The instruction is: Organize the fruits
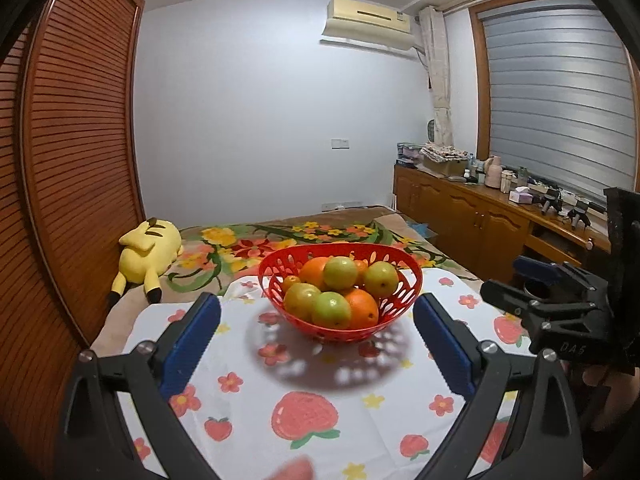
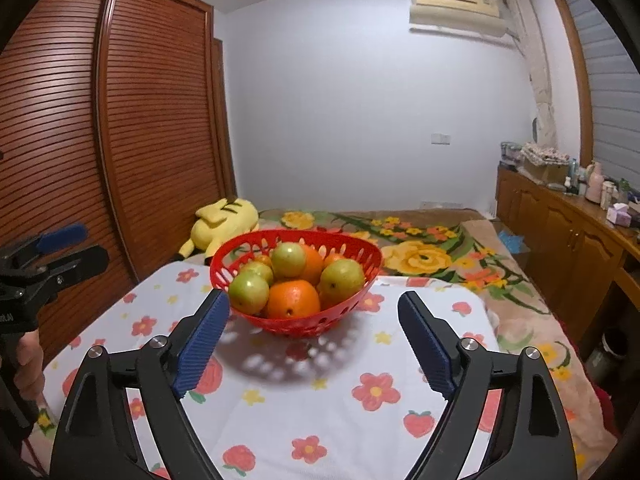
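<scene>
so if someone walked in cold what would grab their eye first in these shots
The red basket heaped with oranges and green fruit stands mid-table on a white cloth printed with strawberries and flowers. Both grippers, left and right, hang open and empty in front of it. Behind, a yellow plush toy lies on the flowered bedspread beside the slatted wooden wardrobe.
</scene>
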The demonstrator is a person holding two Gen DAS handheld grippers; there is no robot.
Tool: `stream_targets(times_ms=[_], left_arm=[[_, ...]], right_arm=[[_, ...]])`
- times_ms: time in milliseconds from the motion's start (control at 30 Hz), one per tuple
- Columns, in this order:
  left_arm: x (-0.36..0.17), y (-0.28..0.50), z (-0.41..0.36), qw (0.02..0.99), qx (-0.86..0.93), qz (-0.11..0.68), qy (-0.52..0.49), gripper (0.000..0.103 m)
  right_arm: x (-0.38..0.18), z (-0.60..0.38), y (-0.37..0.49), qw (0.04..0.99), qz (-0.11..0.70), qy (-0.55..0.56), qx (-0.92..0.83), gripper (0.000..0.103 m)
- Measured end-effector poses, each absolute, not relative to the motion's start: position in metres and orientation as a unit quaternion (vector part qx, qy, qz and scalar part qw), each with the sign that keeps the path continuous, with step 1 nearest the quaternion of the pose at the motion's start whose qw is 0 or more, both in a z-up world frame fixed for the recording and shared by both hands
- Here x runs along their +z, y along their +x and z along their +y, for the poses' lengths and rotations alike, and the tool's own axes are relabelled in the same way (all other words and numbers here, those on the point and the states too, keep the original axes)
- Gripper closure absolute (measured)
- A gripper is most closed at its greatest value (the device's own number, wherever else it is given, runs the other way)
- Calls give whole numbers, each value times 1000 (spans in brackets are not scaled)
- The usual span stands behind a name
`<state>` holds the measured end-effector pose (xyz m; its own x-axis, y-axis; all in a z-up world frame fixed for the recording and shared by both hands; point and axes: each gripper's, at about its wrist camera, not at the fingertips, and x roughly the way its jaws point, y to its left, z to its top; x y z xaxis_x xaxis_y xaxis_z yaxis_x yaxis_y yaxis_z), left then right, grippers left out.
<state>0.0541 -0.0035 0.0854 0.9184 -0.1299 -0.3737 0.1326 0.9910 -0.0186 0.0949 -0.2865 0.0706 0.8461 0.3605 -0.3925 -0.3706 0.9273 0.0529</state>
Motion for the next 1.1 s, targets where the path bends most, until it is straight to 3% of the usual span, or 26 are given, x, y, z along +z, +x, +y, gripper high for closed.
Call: stream_targets(times_ms=[1100], left_arm=[[67, 46, 12, 978, -28, 206, -1, 5]], right_arm=[[61, -289, 80, 968, 195, -12, 161, 14]])
